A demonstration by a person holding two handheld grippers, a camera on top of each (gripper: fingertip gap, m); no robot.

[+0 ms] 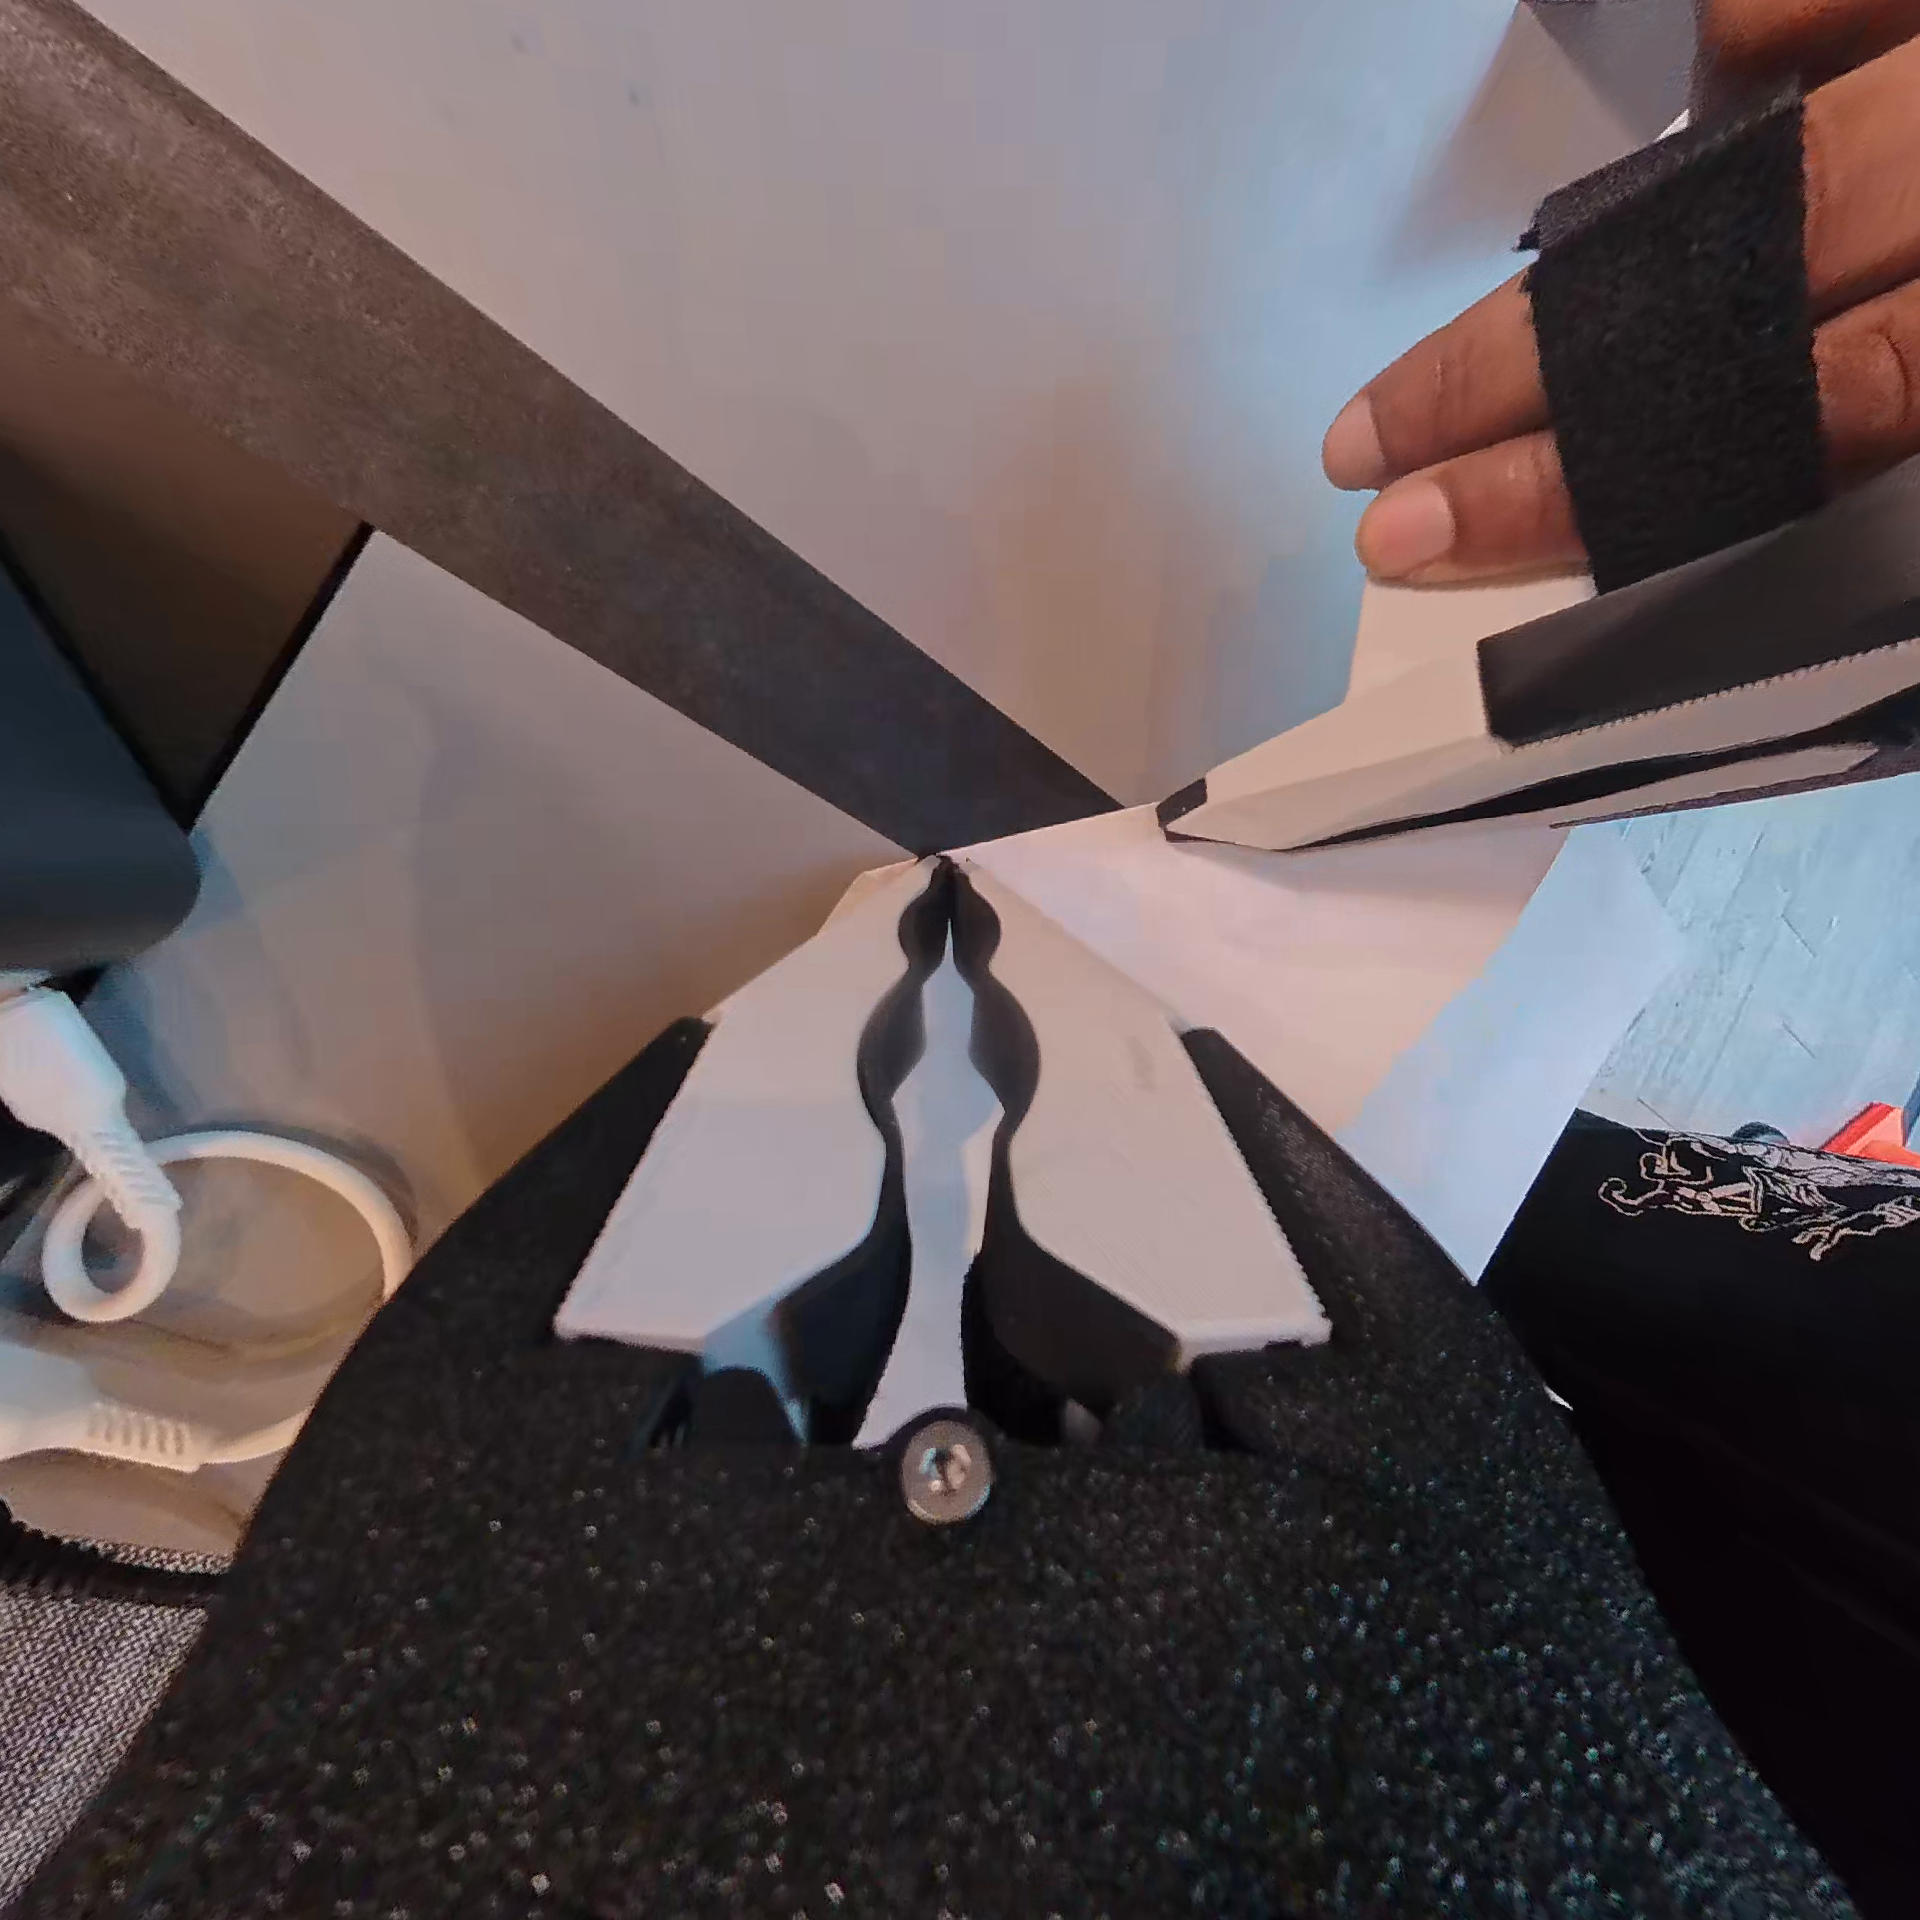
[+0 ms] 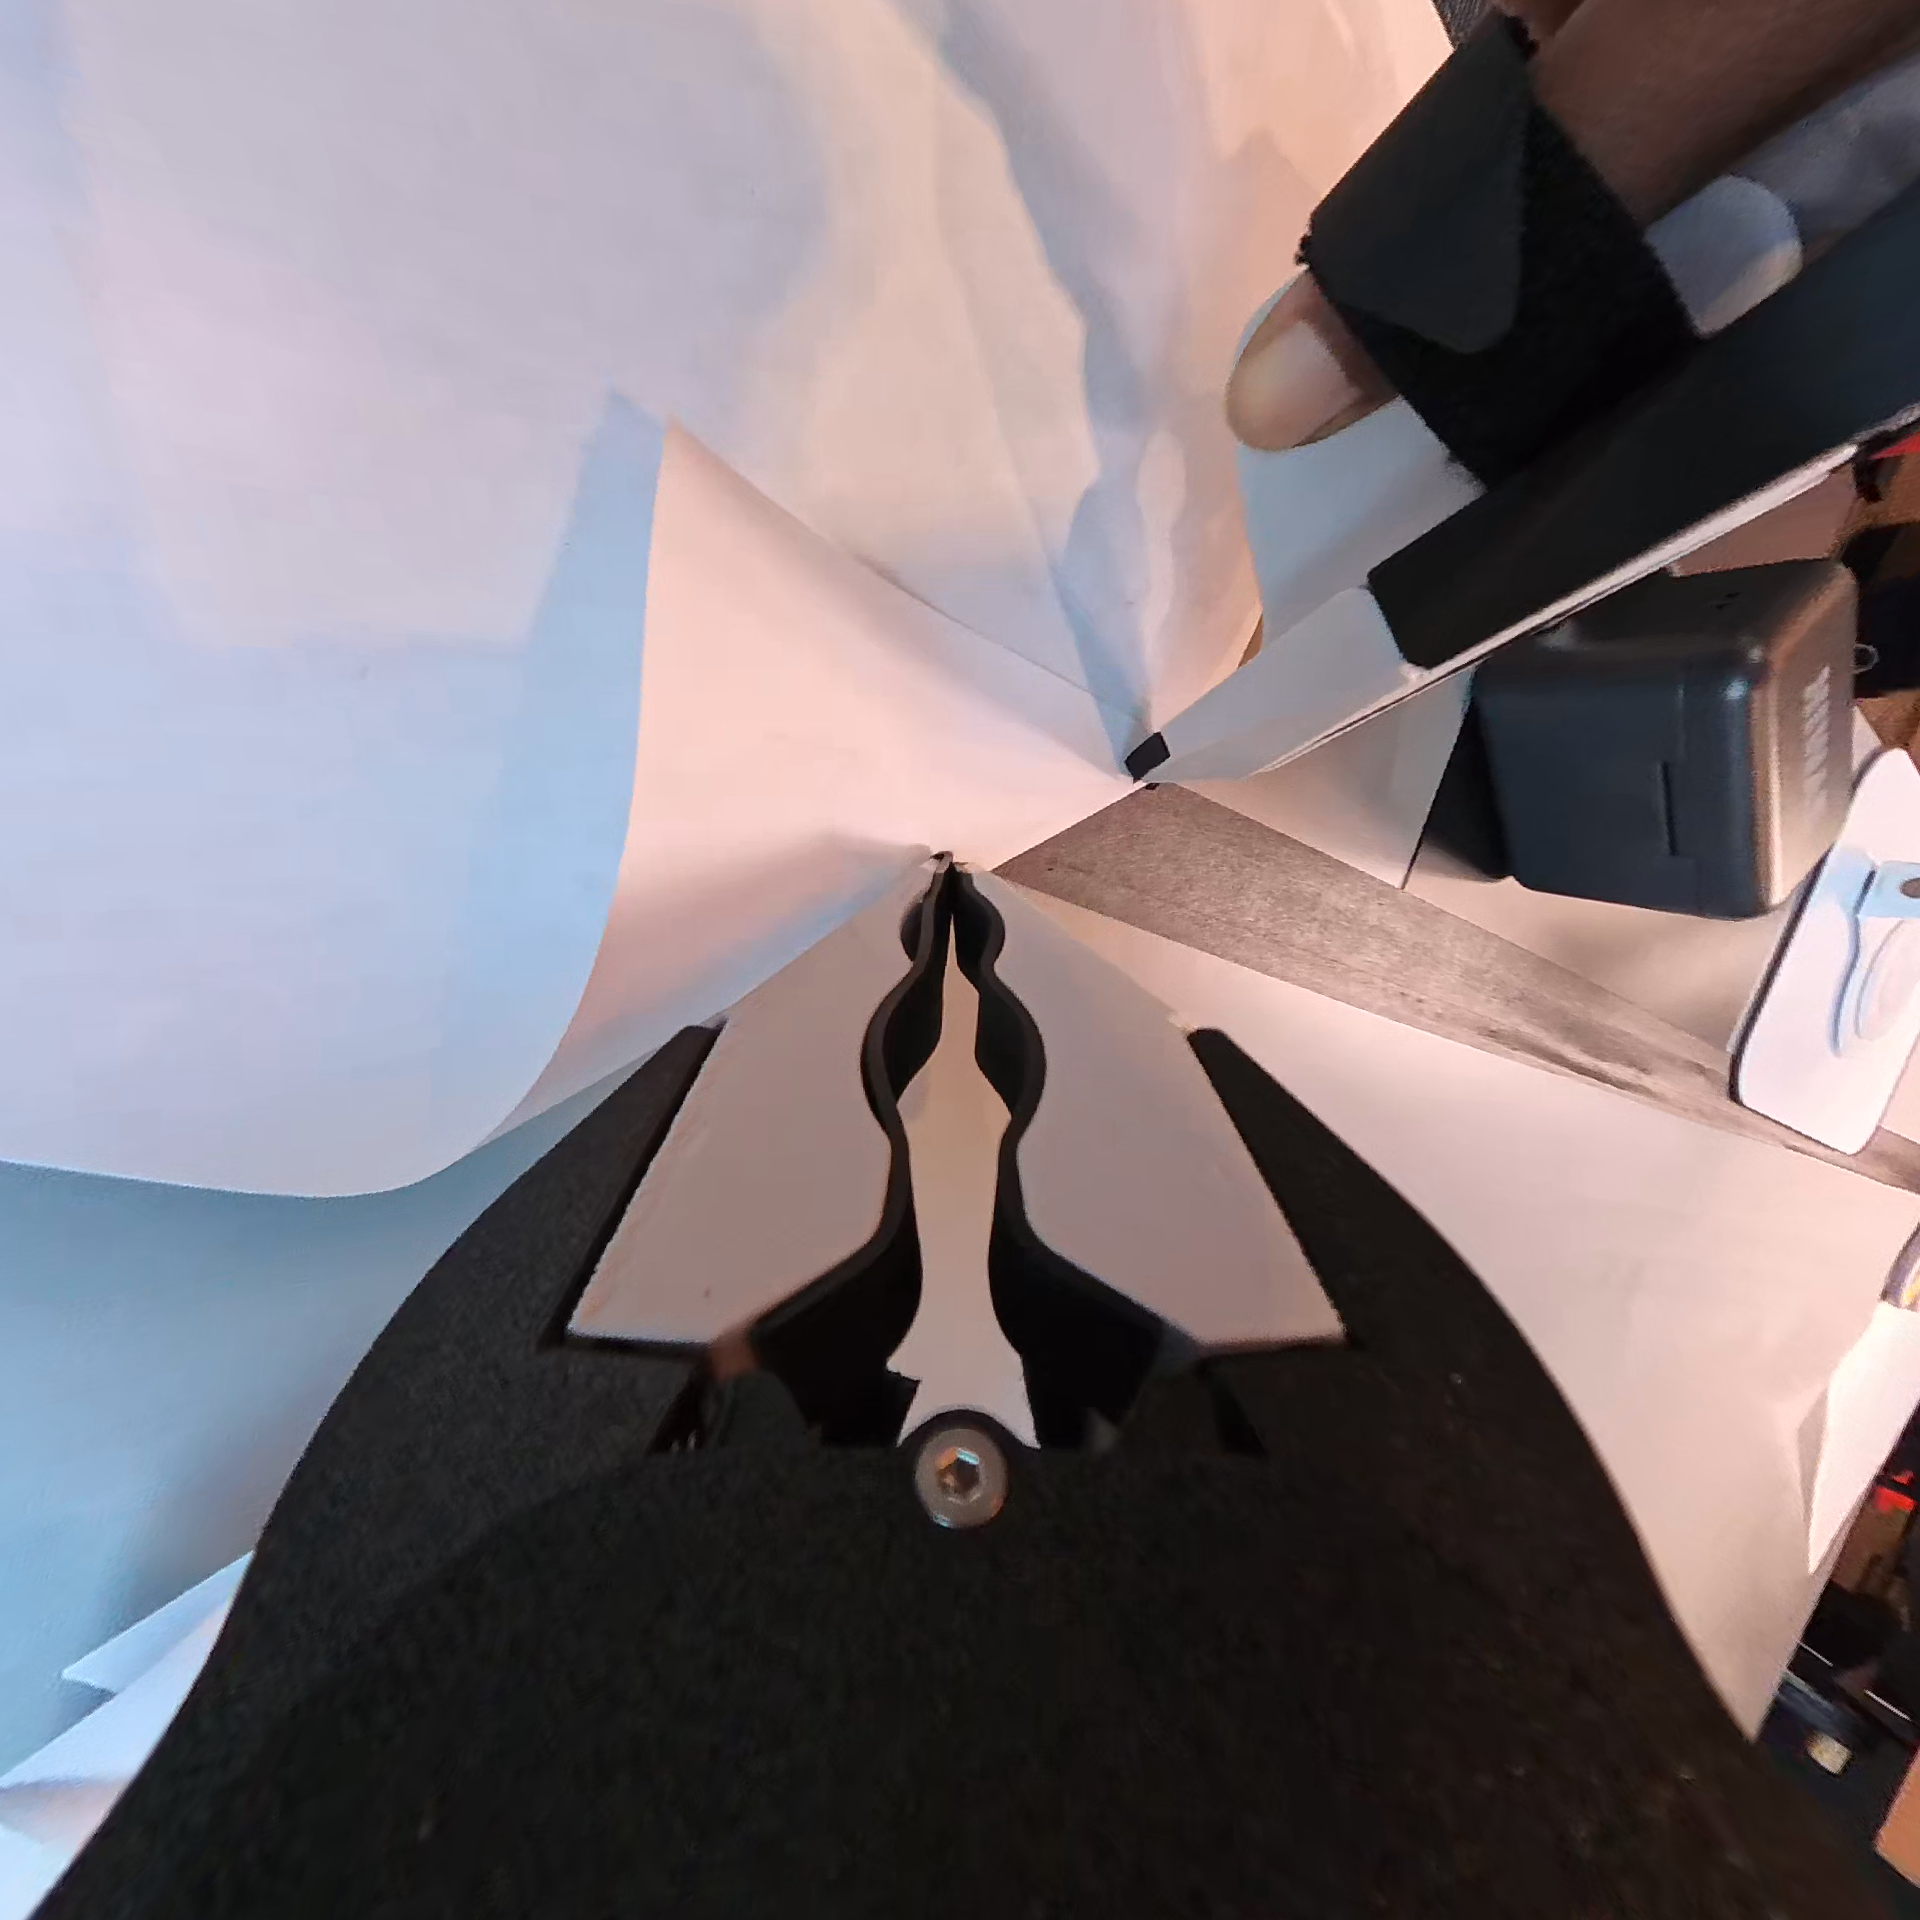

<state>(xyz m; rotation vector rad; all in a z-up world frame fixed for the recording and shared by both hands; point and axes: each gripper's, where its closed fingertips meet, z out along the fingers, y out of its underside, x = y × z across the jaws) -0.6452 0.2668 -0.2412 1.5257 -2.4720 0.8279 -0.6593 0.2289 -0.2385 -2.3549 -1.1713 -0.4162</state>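
Note:
A white sheet of paper (image 2: 364, 520) hangs curled between both grippers. My left gripper (image 1: 941, 869) is shut, its tips pinching the paper's edge (image 1: 1247, 935). My right gripper (image 2: 943, 864) is also shut on the paper's edge. In the left wrist view the right gripper (image 1: 1184, 819) comes in from the right, a hand (image 1: 1475, 457) on it under a black strap. In the right wrist view the left gripper (image 2: 1143, 771) pinches the paper close by, with a strapped hand (image 2: 1299, 374). The two pinch points lie close together. A dark grey band (image 1: 520, 436) runs behind the paper; I cannot tell what it is.
A dark grey box (image 2: 1662, 748) stands on the white surface beside a white flat device (image 2: 1839, 997). A coiled white cable (image 1: 208, 1226) lies at lower left. A person's black garment (image 1: 1714, 1403) is at lower right, over a pale floor (image 1: 1787, 935). The tips of one gripper are about 5 cm away from the tips of the other.

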